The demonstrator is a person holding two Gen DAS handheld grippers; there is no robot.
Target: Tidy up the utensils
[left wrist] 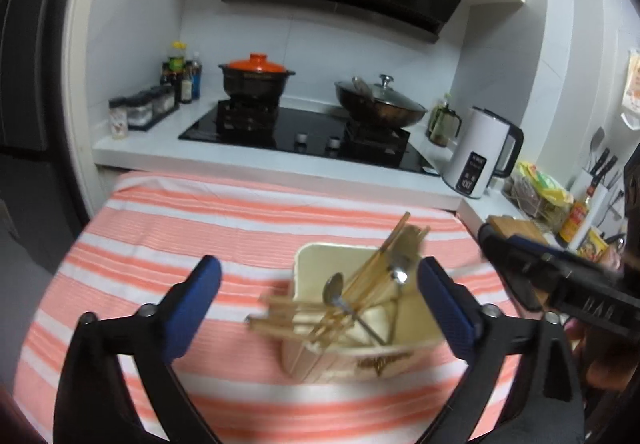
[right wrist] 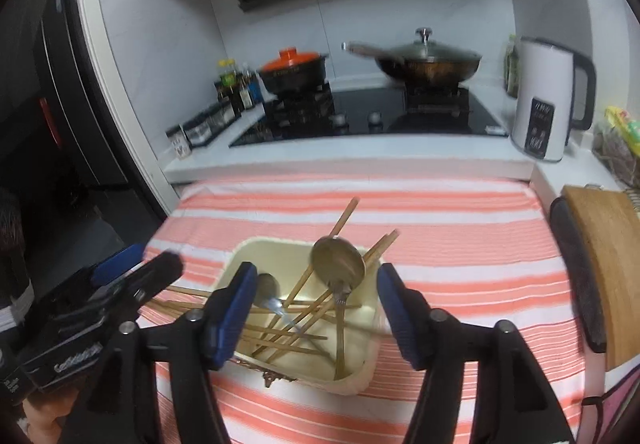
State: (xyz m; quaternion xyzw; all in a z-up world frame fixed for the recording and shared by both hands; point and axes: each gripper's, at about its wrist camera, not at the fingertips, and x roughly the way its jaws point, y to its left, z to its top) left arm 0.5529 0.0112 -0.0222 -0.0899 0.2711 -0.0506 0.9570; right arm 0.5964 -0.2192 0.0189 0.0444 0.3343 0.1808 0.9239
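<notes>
A cream square container (left wrist: 304,256) stands on the orange-and-white striped cloth (left wrist: 200,220). It holds several wooden chopsticks (left wrist: 380,256), a small metal spoon (left wrist: 334,286) and more utensils, blurred here. My left gripper (left wrist: 320,308) is wide open around the container's near side, and its pads touch nothing. In the right wrist view the same container (right wrist: 236,260) holds crossed chopsticks (right wrist: 344,216), a large spoon (right wrist: 338,264) and a small spoon (right wrist: 268,288). My right gripper (right wrist: 316,312) hangs open above it, holding nothing. The left gripper (right wrist: 136,268) shows at the left.
Behind the cloth is a black hob (left wrist: 304,128) with an orange-lidded clay pot (left wrist: 256,76) and a lidded wok (left wrist: 380,104). A white kettle (left wrist: 476,156) stands to the right. A wooden cutting board (right wrist: 608,264) lies by the cloth's right edge. Spice jars (left wrist: 144,108) sit at the back left.
</notes>
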